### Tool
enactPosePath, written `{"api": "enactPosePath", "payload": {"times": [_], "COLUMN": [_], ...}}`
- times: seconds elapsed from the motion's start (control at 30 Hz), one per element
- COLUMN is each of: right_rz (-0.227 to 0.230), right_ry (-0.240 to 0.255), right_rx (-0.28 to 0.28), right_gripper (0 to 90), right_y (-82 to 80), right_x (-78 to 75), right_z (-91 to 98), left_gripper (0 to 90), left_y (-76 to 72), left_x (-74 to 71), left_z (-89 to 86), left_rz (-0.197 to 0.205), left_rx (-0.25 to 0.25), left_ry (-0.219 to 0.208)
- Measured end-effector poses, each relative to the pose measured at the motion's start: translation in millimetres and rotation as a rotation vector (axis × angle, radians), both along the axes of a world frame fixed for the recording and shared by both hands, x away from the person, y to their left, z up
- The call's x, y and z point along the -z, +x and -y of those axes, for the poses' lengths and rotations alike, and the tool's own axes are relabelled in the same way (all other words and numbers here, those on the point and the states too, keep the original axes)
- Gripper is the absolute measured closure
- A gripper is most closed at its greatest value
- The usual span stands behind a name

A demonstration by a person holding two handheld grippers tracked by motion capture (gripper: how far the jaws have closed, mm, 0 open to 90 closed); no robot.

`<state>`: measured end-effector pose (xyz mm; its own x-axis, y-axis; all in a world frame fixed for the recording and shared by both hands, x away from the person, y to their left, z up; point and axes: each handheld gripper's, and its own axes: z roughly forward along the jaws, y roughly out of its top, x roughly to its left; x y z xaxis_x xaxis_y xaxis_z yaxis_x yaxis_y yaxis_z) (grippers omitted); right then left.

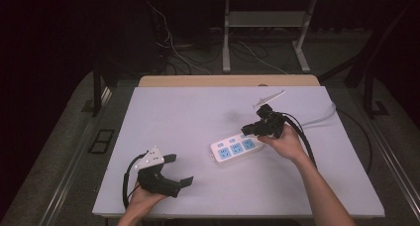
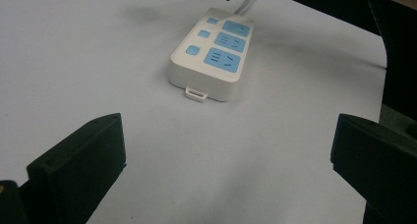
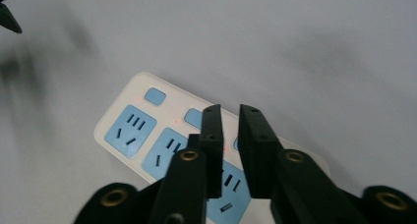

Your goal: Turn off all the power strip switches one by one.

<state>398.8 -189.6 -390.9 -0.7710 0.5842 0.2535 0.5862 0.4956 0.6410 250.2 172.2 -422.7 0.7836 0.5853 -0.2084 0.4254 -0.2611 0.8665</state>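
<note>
High view looks forward and down from above the person's side onto the whole white table (image 1: 198,186). Left gripper view sits low, facing the power strip (image 2: 209,54) across bare tabletop; right gripper view looks steeply down, v. close over the same strip.

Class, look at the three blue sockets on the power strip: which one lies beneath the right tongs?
The socket at the strip's cord end: the right tongs hang over it, while the other two sockets lie uncovered beside them.
</note>
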Motion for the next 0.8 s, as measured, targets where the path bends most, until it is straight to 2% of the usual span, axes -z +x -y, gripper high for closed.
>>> {"api": "enactPosePath", "payload": {"times": [0.1, 0.23, 0.57, 0.7, 0.8], "right_rz": [-0.005, -0.012, -0.046, -0.055, -0.067], "right_ry": [0.005, -0.011, -0.015, -0.008, 0.021], "right_rx": [-0.004, -0.002, 0.01, 0.02, 0.023], "right_gripper": [89.6, 89.6, 89.7, 89.7, 89.7], "right_y": [2.6, 5.5, 11.5, 13.0, 13.9], "right_x": [3.4, 8.1, 22.2, 27.4, 30.0], "right_z": [-0.5, -0.9, -1.0, 0.7, 2.1], "left_gripper": [0.0, 0.0, 0.0, 0.0, 0.0], "left_y": [0.1, 0.4, 0.4, 0.7, 0.8], "left_x": [0.1, 0.2, 0.5, 0.8, 0.8], "left_z": [-0.2, -0.5, -0.6, -0.2, -0.4], "left_rz": [0.001, -0.002, -0.004, -0.004, -0.005], "left_rx": [0.0, 0.0, 0.003, 0.003, 0.003], "left_ry": [0.001, 0.001, 0.006, 0.005, 0.005]}}
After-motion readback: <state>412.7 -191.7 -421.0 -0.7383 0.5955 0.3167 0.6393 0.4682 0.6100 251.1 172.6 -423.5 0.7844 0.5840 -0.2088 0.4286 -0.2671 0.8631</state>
